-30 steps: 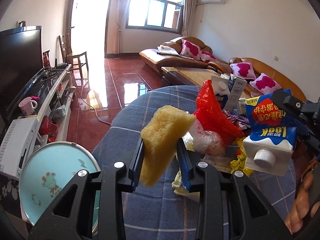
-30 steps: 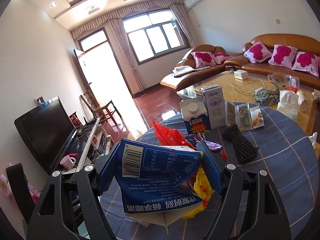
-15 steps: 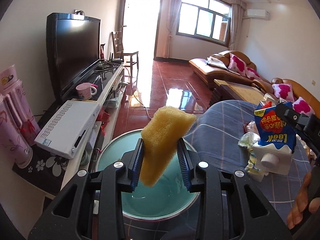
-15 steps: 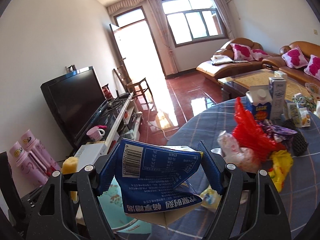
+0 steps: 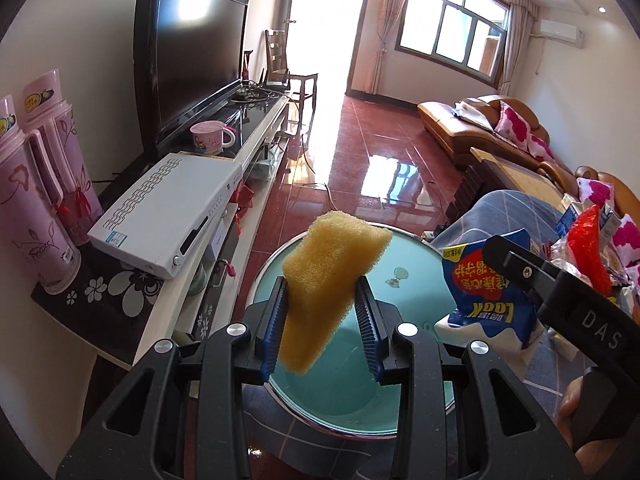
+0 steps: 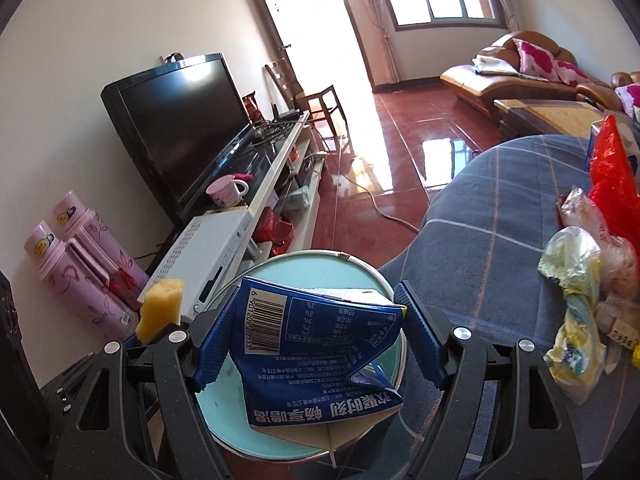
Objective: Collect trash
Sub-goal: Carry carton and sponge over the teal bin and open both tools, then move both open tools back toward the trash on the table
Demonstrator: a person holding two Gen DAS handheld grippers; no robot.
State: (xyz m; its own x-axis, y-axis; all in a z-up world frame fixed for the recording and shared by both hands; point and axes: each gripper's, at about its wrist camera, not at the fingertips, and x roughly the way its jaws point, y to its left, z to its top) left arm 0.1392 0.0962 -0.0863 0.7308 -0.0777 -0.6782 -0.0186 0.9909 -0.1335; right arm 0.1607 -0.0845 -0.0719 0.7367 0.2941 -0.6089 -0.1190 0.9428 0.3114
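My left gripper is shut on a yellow sponge, held above a round teal bin beside the table. My right gripper is shut on a crumpled blue and white milk carton, also over the teal bin. The carton and right gripper show at the right of the left wrist view; the sponge shows at the left of the right wrist view. More trash lies on the blue checked tablecloth: a red plastic bag and crumpled wrappers.
A white TV stand with a black TV, a white box, a pink mug and pink flasks runs along the left. Red tiled floor, a chair and brown sofas lie beyond.
Both grippers swung left from over the table's trash pile to above the teal bin, still holding the sponge and the carton. The bin now lies directly under them.
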